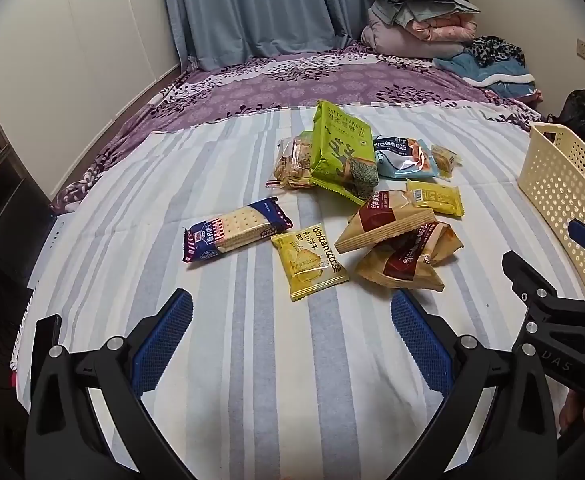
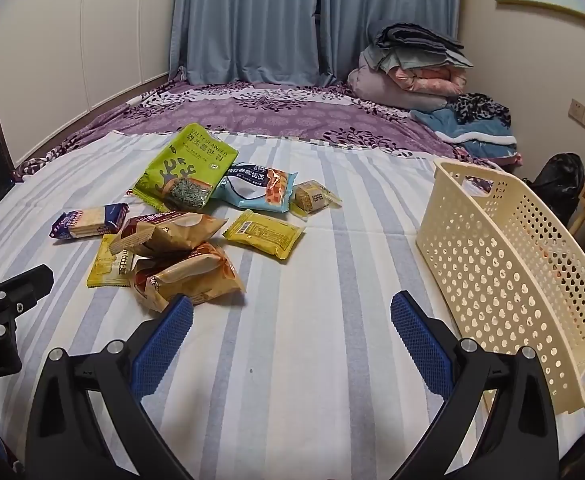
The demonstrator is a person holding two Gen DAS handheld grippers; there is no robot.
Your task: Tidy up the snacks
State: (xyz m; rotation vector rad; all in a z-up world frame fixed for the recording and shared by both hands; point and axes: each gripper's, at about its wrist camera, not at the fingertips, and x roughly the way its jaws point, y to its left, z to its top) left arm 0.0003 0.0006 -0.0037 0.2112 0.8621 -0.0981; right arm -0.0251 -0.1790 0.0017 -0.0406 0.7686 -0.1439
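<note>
A: What's nearest?

B: Both grippers, each spread wide and holding nothing. The left gripper [image 1: 291, 320] hangs over the striped sheet [image 1: 232, 360] on the bed, just short of a yellow biscuit packet [image 1: 310, 262]. The right gripper [image 2: 291, 322] hovers beside it, with its left fingertip [image 2: 176, 320] close to the lower of two brown wafer bags [image 2: 188, 276].

A: And the basket?

B: The cream basket [image 2: 504, 276] stands on the sheet at the right, near the right gripper and well apart from the snacks.

A: Further out?

B: A blue cracker packet [image 1: 238, 228] lies left of the yellow one. The upper brown bag [image 1: 384, 220] leans on the lower. Beyond that lie a second yellow packet [image 2: 264, 234], a green seaweed bag [image 1: 340, 152] resting on a clear bag of crackers [image 1: 292, 164], a light blue bag [image 2: 258, 186], and a small wrapped cake [image 2: 312, 196].

A: Behind them?

B: The purple bedspread [image 2: 272, 108], folded quilts [image 2: 408, 68] and blue curtains [image 2: 252, 16].
</note>
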